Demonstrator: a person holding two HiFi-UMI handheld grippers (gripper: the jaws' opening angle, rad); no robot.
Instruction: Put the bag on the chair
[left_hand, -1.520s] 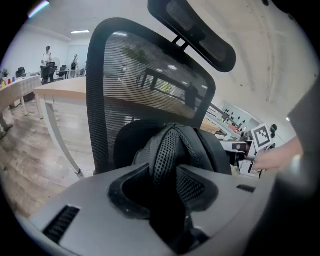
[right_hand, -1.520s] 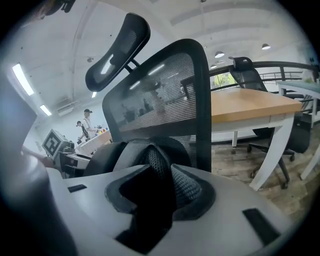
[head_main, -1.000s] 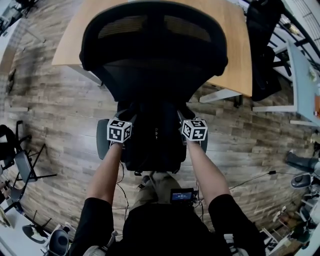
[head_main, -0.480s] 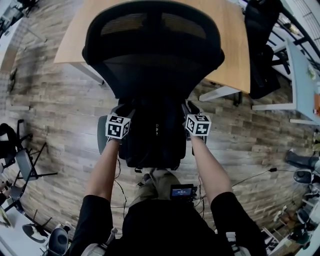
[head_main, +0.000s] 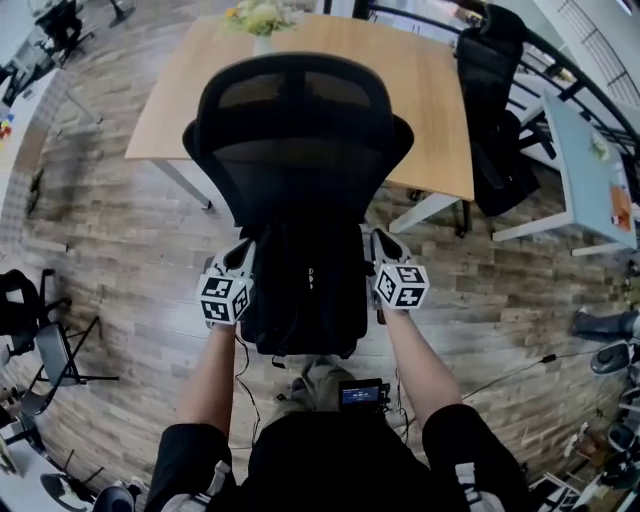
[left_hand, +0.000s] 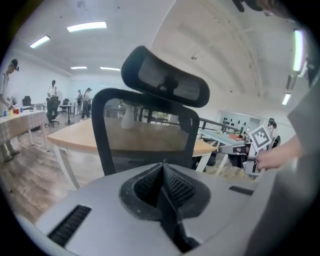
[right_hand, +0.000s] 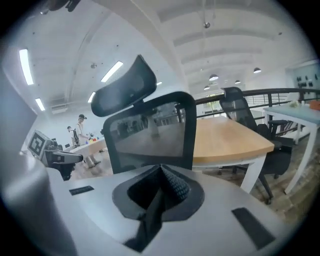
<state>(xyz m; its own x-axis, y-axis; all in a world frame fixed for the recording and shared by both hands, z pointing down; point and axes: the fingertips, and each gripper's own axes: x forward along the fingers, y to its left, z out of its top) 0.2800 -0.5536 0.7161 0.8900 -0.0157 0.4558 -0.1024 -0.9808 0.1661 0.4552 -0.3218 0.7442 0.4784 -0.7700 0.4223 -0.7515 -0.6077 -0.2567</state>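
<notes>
A black bag (head_main: 305, 290) hangs between my two grippers, in front of the seat of a black mesh office chair (head_main: 300, 130). My left gripper (head_main: 240, 262) is at the bag's left side and my right gripper (head_main: 380, 250) at its right. Both sets of jaws have just been closing. In the left gripper view the left gripper (left_hand: 162, 167) is shut on a dark strap (left_hand: 172, 220). The right gripper (right_hand: 161, 170) is likewise shut on a black strap (right_hand: 150, 220). The chair's backrest (left_hand: 150, 120) and headrest (right_hand: 125, 92) stand straight ahead of both.
A wooden table (head_main: 420, 90) stands behind the chair, with a second black chair (head_main: 495, 110) at its right. A white table (head_main: 590, 170) is at far right. Folding stands (head_main: 50, 340) sit on the wooden floor at left. People stand far off (left_hand: 52, 95).
Both grippers have shut on the bag's sides and risen with it. The chair now looks smaller and farther off in the head view.
</notes>
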